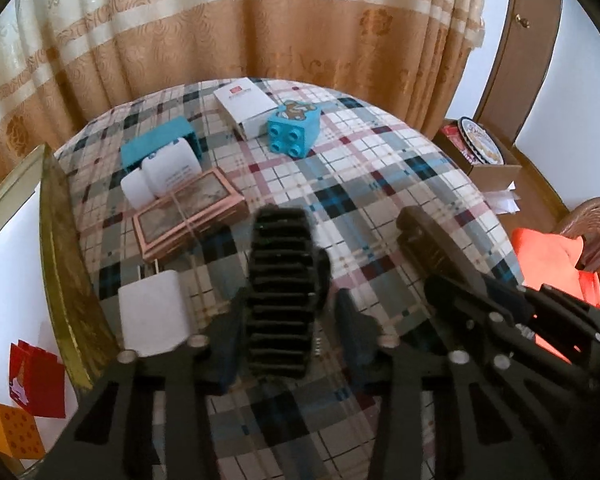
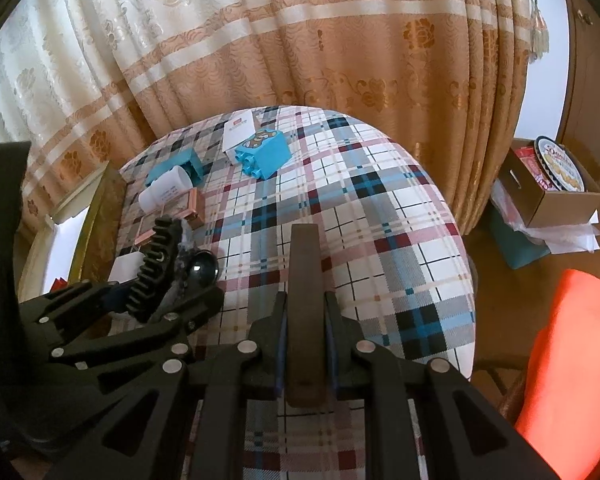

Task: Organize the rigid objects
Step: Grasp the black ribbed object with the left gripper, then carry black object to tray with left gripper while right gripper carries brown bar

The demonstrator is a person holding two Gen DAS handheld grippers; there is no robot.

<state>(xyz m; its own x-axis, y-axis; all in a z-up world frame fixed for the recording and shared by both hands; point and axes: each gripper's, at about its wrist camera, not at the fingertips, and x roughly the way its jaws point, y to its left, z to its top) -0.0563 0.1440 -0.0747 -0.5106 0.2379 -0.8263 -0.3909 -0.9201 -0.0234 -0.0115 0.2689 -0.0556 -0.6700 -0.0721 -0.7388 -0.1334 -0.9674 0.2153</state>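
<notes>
- The left gripper (image 1: pixel 286 320), low centre of the left wrist view, is clamped on a black ribbed object (image 1: pixel 280 292) with comb-like ridges. No earlier picture is given, so the grip is judged from this view alone.
- The right gripper (image 2: pixel 305 344), low centre of the right wrist view, is closed on a dark brown flat bar (image 2: pixel 304 292) that stands on edge between its pads.
- Both held items hang over the plaid tablecloth (image 2: pixel 360 216). The sorted pile sits at mid left of the left wrist view: a pink framed box (image 1: pixel 188 216), white cylindrical containers (image 1: pixel 162 172), a teal box (image 1: pixel 160 140) behind them, and a white charger plug (image 1: pixel 152 312) lower down.
- Risk, as a judgement: the ribbed object is held near one end and could pivot or slip from the pads (its ridges give uneven contact).
- Risk: the two grippers sit near each other, so a careless swing could knock them together, or knock the charger plug.
- Risk: setting anything down near the left table edge could tip it off.
- Writing: the white flat box (image 1: pixel 246 106) in the upper centre has a small red logo, unreadable. A blue toy brick (image 1: pixel 294 126) shows a cartoon bear. The containers carry grey print too small to read.
- A round biscuit tin (image 2: pixel 560 164) at the right has lettering, also illegible.
</notes>
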